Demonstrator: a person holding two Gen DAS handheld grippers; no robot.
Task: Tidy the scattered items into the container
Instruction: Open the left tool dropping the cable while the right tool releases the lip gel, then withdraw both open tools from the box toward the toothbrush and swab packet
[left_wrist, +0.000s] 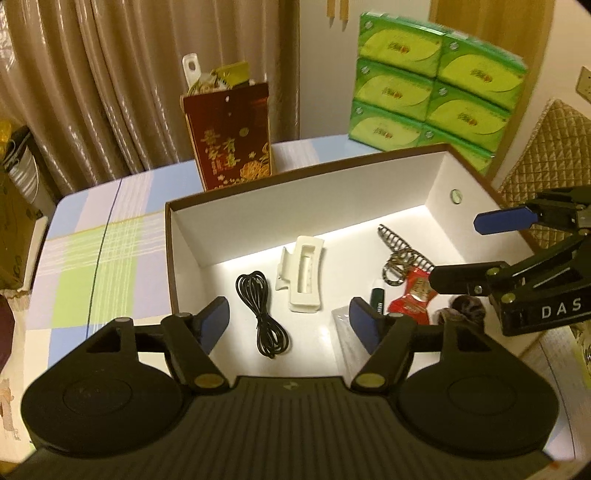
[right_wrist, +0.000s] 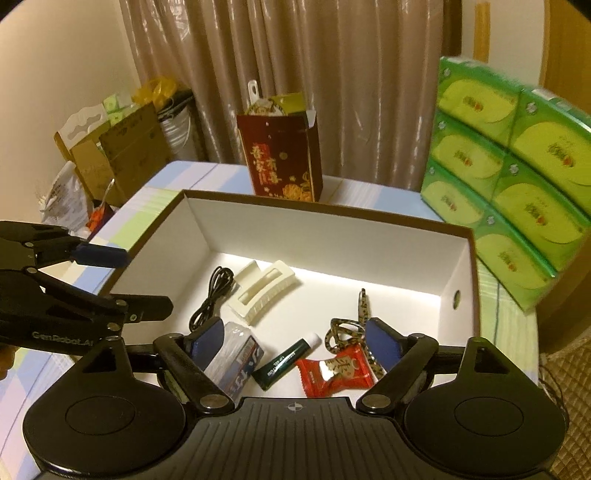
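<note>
**Box holds everything in view — both grippers empty above it**

White-lined open cardboard box with a brown rim (left_wrist: 436, 184) sits on the pale checked worktop (left_wrist: 92, 251). Left to right on its floor: a coiled black cable (left_wrist: 260, 314), long axis running away from the cameras; a cream plastic hair claw (left_wrist: 304, 275); a dark green lip-balm tube (right_wrist: 290, 363); a red sweet wrapper (right_wrist: 334, 371); and a leopard-print hair clip (right_wrist: 341, 332). The left gripper (left_wrist: 290, 325) hangs over the cable with its jaws spread wide, nothing between them. The right gripper (right_wrist: 295, 343) stands wider still — also empty — above the tube and sweet. No loose item shows on the worktop, so neither hand has a nearer target; the tidying looks finished or nearly so.
</note>
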